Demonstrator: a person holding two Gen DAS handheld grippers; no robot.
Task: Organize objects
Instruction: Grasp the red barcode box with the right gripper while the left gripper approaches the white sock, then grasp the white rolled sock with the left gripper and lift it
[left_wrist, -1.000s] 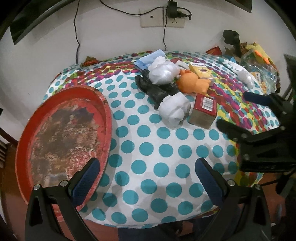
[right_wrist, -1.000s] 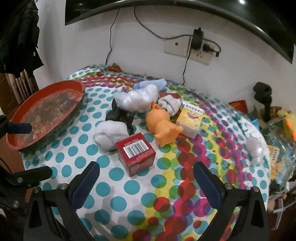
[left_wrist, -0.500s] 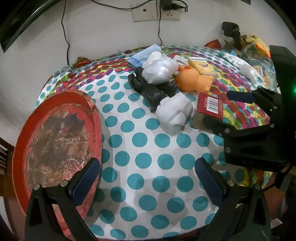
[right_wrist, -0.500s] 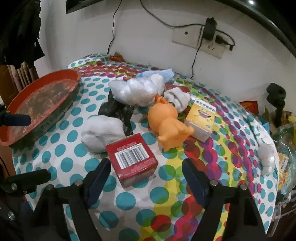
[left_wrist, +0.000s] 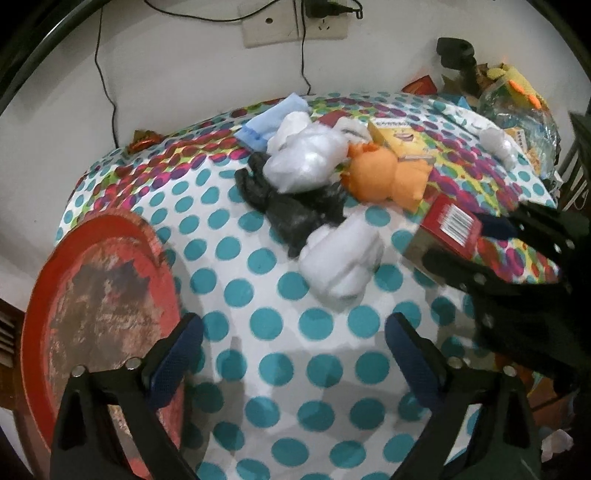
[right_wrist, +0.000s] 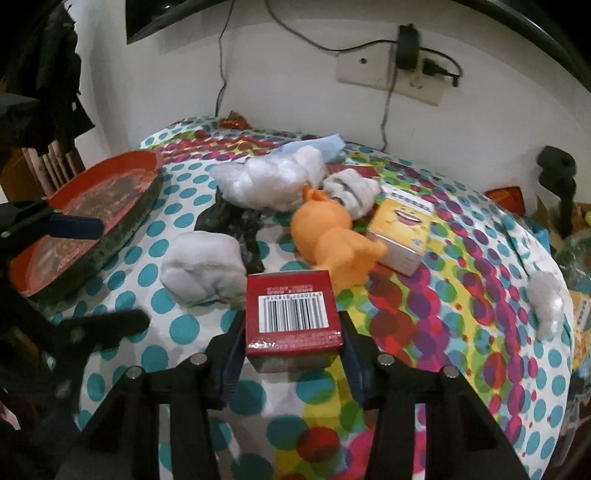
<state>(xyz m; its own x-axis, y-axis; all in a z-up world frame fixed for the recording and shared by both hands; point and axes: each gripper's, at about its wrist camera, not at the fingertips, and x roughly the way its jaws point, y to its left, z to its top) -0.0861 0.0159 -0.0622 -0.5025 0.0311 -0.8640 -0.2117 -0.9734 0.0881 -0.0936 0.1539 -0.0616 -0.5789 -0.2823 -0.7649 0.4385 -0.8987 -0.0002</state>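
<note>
A red box with a barcode on top stands on the dotted tablecloth, and my right gripper is closing on it, both pads against its sides. In the left wrist view the same box sits between the right gripper's fingers. My left gripper hangs over bare cloth in front of a white wad. Its jaws are wide and closing a little, with nothing between them. A worn red tray lies to its left.
Behind the box lie a black bag, a clear plastic bundle, an orange toy, a yellow box and a blue cloth. A small white wad sits near the right table edge. Clutter lines the far right.
My right gripper has moved in over the red box and its jaws have come together around it. The left gripper has drifted closer to the pile, its jaws slightly narrower.
</note>
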